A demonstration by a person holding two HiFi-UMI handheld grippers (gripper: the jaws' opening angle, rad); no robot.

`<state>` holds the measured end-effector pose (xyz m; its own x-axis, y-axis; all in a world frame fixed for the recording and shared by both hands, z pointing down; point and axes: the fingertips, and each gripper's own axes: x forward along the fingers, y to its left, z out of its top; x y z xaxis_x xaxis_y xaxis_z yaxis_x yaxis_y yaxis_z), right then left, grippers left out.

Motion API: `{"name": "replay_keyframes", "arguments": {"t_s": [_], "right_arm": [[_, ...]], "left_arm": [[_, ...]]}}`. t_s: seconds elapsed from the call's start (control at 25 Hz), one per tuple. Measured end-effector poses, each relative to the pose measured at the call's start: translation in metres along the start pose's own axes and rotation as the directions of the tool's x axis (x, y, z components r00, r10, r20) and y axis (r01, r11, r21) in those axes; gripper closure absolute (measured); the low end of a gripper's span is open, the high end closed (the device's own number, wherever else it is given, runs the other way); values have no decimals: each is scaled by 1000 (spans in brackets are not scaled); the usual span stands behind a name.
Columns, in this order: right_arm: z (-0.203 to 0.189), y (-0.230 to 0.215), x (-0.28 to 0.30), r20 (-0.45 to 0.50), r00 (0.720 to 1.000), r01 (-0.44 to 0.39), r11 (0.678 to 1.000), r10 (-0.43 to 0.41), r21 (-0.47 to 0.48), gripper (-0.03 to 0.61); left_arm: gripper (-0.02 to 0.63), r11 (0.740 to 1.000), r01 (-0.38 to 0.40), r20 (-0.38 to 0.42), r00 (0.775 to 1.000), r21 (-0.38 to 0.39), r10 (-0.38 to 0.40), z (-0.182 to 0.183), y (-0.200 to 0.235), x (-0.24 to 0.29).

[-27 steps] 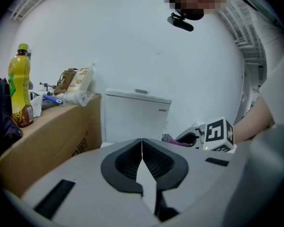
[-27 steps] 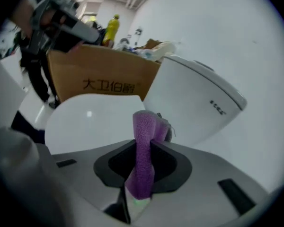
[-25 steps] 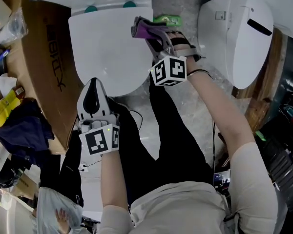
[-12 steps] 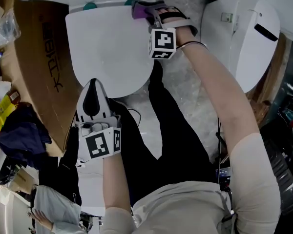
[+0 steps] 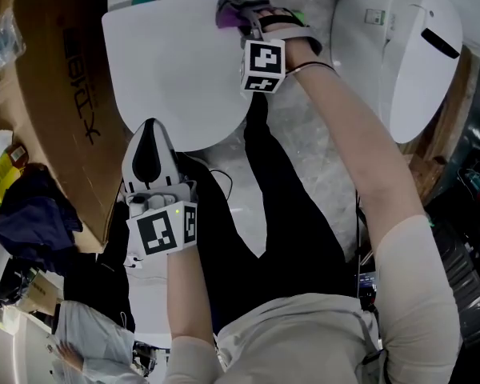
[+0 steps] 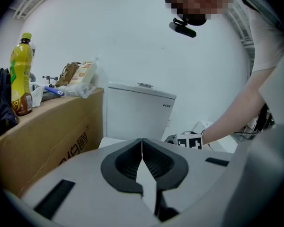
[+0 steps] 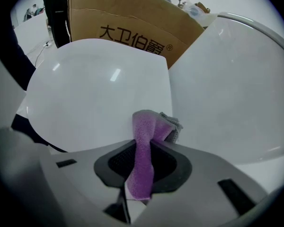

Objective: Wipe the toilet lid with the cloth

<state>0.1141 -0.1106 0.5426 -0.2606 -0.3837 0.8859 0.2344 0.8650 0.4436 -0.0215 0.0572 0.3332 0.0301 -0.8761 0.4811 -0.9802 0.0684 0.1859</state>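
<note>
Forward along the lid's right edge is where the right gripper (image 5: pixel 238 14) has travelled, from the middle of that edge to the back corner by the tank. The left gripper (image 5: pixel 150 134) has kept its place. Nearest the person, that left gripper sits at the front rim of the toilet lid (image 5: pixel 176 70), its jaws pressed together with nothing between them; whether it touches the rim cannot be told. Farther out, the right gripper's jaws are clamped on the cloth (image 7: pixel 144 145). A purple, nubbly strip runs up between the pads, and past the tips it bunches into a fold with a grey layer showing on its right side. That bunch rests on the glossy white lid just beside the tank (image 7: pixel 236 89). Left of the right gripper, across the lid, stands a brown cardboard box (image 5: pixel 64 94) with printed characters. To the gripper's right, well apart, lies a second white toilet lid (image 5: pixel 400 54).
</note>
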Motion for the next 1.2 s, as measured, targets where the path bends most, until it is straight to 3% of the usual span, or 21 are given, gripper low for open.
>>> {"name": "replay_keyframes", "arguments": {"t_s": [0.56,1.2], "right_arm": [[11,125,-42,14,988,-151,988,151,40,488],[28,209,-78,36,961,-276,960,274,54,488]], "left_arm": [[597,998,60,-4,998,30,-60,-8,-4,-28],[597,998,62,5,998,28,-62,-7,-3,-43]]}}
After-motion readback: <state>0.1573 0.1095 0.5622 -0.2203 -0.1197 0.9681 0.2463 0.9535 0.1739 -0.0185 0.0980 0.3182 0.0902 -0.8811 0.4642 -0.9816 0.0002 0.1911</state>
